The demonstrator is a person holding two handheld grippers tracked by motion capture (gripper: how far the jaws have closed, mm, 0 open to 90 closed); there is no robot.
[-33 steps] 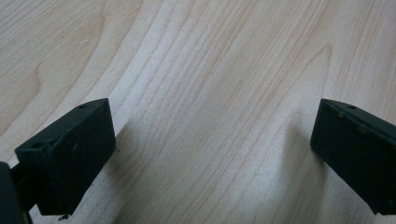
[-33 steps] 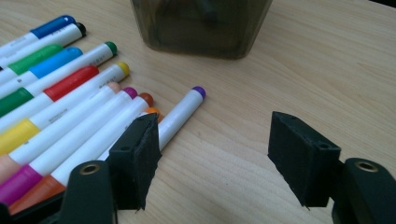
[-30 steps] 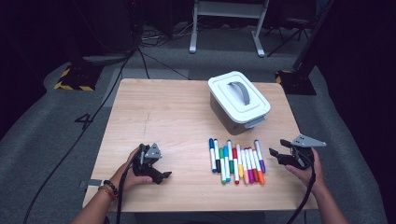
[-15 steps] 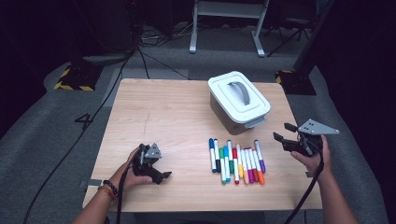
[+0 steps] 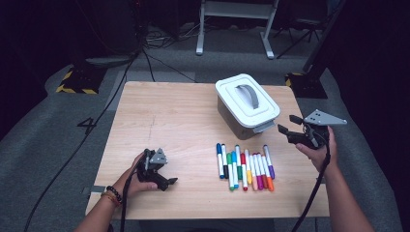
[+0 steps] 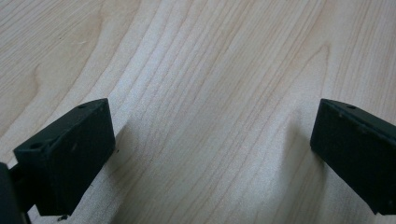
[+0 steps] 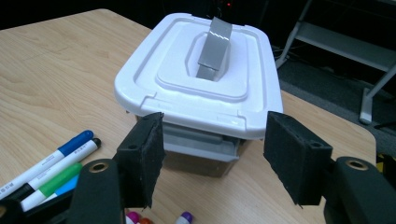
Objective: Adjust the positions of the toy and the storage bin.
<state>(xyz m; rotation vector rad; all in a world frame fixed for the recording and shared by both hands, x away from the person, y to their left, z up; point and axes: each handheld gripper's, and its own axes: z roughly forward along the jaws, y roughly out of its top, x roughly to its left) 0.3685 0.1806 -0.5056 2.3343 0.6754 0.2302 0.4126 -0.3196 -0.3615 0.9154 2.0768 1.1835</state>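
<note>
Wood across the whole scene: table (image 5: 159, 111), mostly bare. Toward its far right, white-lidded box (image 5: 240, 126), shut, grey handle (image 5: 249, 95) lying flat in the lid's recess. Just in front of the box, row of markers (image 5: 244, 166), side by side, caps pointing away.

Off the box's right corner, raised above the table edge, right gripper (image 5: 287, 123): jaws fairly wide after closing a little just now, nothing between them, aimed in the right gripper view at the grey latch (image 7: 201, 144) under the lid's rim. Near the front left, left gripper (image 5: 167, 176), resting low on bare wood, jaws spread wide, holding nothing.

Likely trouble from here:
- Pinching the lid's lip instead of the latch, so no release.
- Pulling up with nothing bracing the box, dragging or tipping the light tub.
- Shoving it forward into the markers and scattering the row.
- Coming in too low and clipping the nearest purple cap.
</note>
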